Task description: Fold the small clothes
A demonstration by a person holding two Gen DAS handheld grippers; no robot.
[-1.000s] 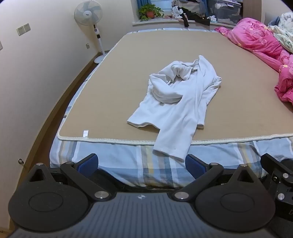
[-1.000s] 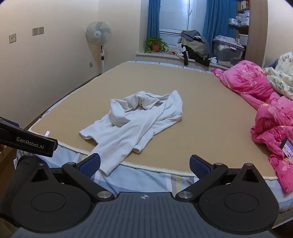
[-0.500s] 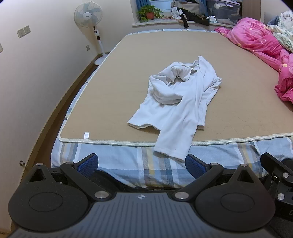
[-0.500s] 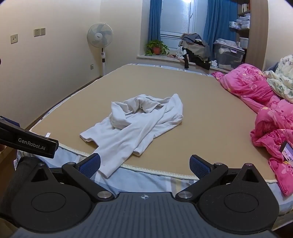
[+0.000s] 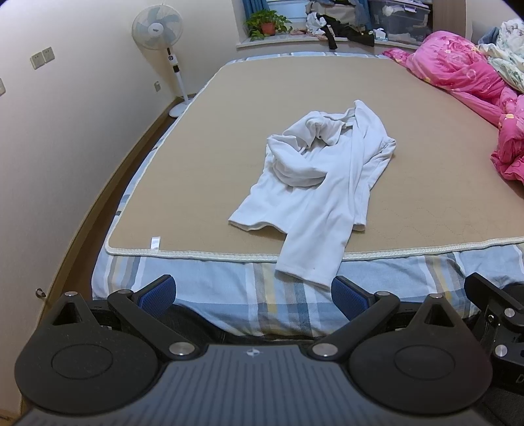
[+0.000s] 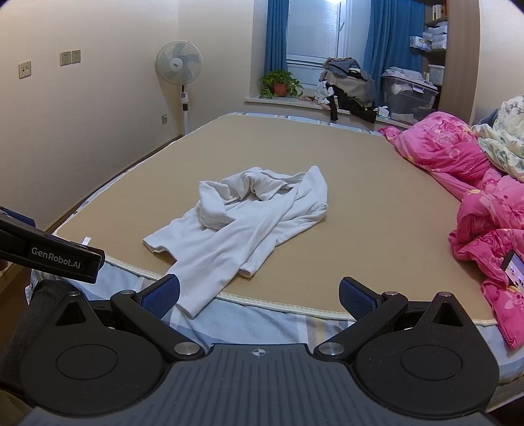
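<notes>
A crumpled white long-sleeved top [image 5: 322, 170] [image 6: 249, 219] lies on the tan mat [image 5: 203, 157] [image 6: 376, 196] of the bed, bunched at its far end. One sleeve [image 5: 311, 262] trails over the mat's front edge onto the striped sheet. My left gripper [image 5: 252, 293] is open and holds nothing, just short of the sleeve's end. My right gripper [image 6: 258, 293] is open too, with its left fingertip [image 6: 162, 293] close to the sleeve's end [image 6: 193, 301]. Neither gripper touches the cloth.
A pink quilt [image 5: 458, 75] [image 6: 484, 209] is heaped along the bed's right side. A standing fan [image 5: 157, 31] [image 6: 178, 65] stands by the left wall. The windowsill [image 6: 327, 106] carries a potted plant [image 6: 280, 83] and piled clothes. The left gripper's body [image 6: 49, 255] shows at the right view's left edge.
Both views have tilted slightly upward, so the top sits a little lower in frame. The garment itself has not moved and both grippers remain open.
</notes>
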